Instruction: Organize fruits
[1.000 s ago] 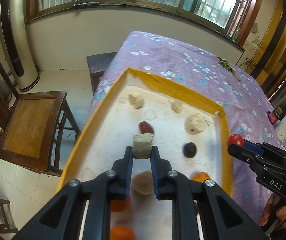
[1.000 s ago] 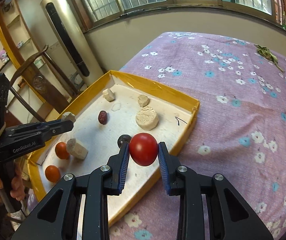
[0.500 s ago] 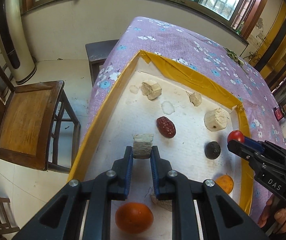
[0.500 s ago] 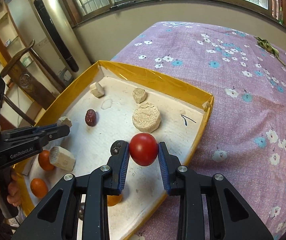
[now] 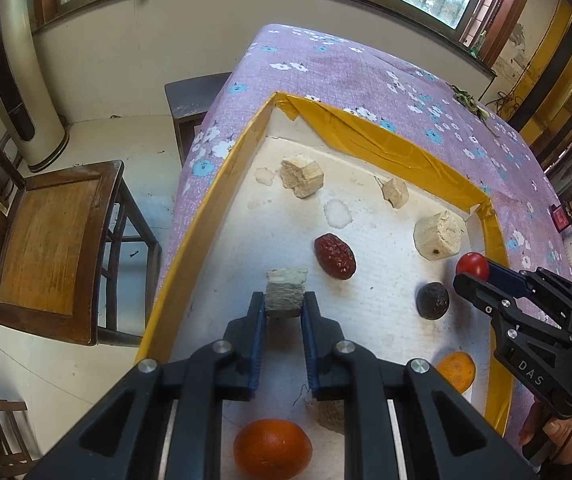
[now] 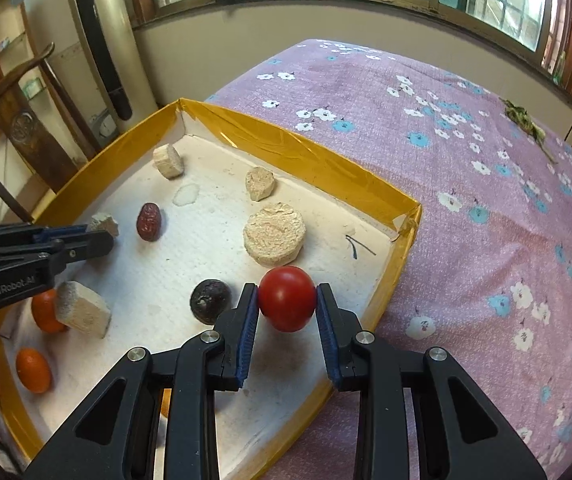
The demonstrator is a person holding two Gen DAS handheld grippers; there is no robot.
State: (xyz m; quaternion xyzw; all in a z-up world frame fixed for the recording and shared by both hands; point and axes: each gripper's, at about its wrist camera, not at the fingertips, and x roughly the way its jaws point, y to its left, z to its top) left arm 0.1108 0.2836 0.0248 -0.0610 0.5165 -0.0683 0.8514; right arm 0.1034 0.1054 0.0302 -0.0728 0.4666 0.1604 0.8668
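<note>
My left gripper (image 5: 284, 306) is shut on a pale beige chunk (image 5: 286, 290), held above the left side of the yellow-rimmed white tray (image 5: 365, 136). It also shows in the right wrist view (image 6: 104, 230). My right gripper (image 6: 286, 304) is shut on a red tomato (image 6: 287, 298), held over the tray's right part; the tomato shows in the left wrist view (image 5: 472, 266). In the tray lie a red date (image 5: 334, 256), a dark round fruit (image 5: 432, 301) and oranges (image 5: 272, 448).
Several beige chunks (image 5: 301, 176) and a round beige disc (image 6: 274, 234) lie in the tray. The tray sits on a purple flowered cloth (image 6: 485, 184). A wooden chair (image 5: 54, 248) stands left of the table. Green leaves (image 6: 523, 118) lie far back.
Both grippers have moved forward over the tray with their loads; the far tray wall and the chunks near it look closer. Both grips are unchanged.
</note>
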